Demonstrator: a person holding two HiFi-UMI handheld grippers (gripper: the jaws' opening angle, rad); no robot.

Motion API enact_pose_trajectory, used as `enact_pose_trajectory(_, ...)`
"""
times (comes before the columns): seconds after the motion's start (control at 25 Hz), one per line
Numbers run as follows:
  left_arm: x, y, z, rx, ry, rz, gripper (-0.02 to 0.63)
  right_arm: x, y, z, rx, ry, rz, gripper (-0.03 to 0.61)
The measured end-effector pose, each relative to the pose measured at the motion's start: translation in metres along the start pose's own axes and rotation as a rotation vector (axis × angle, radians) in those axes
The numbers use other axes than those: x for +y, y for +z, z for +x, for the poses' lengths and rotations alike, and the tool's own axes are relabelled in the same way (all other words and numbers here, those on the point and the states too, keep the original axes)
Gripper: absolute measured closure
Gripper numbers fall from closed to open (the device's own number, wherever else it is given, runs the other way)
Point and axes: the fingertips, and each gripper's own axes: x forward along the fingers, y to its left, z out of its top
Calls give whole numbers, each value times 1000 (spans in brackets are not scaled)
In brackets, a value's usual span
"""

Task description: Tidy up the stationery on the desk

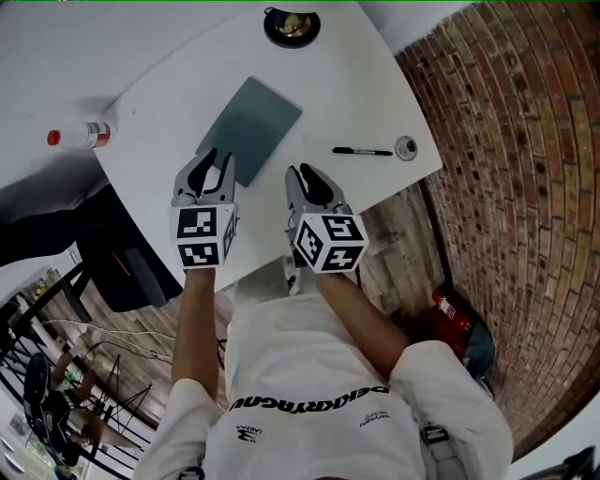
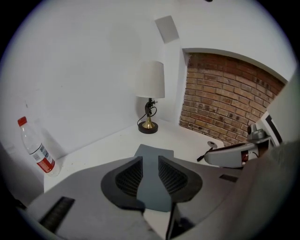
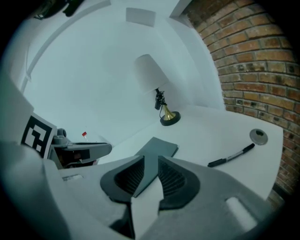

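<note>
A grey-blue notebook [image 1: 248, 127] lies flat in the middle of the white desk [image 1: 356, 84]. To its right lie a black marker [image 1: 361, 151] and a small round grey object [image 1: 405, 147]. My left gripper [image 1: 214, 159] hovers over the notebook's near left corner, open and empty. The right gripper [image 1: 302, 174] stands open beside the notebook's near right edge, holding nothing. In the left gripper view the notebook [image 2: 157, 151] shows through the gap of the left gripper [image 2: 150, 161]. The right gripper view shows the notebook [image 3: 159, 147] ahead of the right gripper [image 3: 151, 164], and the marker [image 3: 232, 155] to the right.
A lamp with a brass stem and black base [image 1: 292, 25] stands at the desk's far edge. A plastic bottle with a red cap [image 1: 82, 136] lies at the left. The brick wall [image 1: 525, 141] runs along the right. A red fire extinguisher [image 1: 450, 314] lies on the floor.
</note>
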Motion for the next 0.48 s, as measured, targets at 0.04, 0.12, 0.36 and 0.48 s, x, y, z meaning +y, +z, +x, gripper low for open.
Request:
enact_pose_trajectory(0.04,4,0,5,9,-9,10,511,0,-1,5,3,-6,3,500)
enact_pose_trajectory(0.12,11,-1,16,26,-25,27,506,2,-4,14,11,-19,7,498)
enact_pose_trajectory(0.36,29,-6,48,68,-64,53,506,-2,-18,43,49,-53,33,485)
enact_pose_trajectory(0.48,38,-12,61,93,-72,56,506,-4,-23,55,62,-67,44,476)
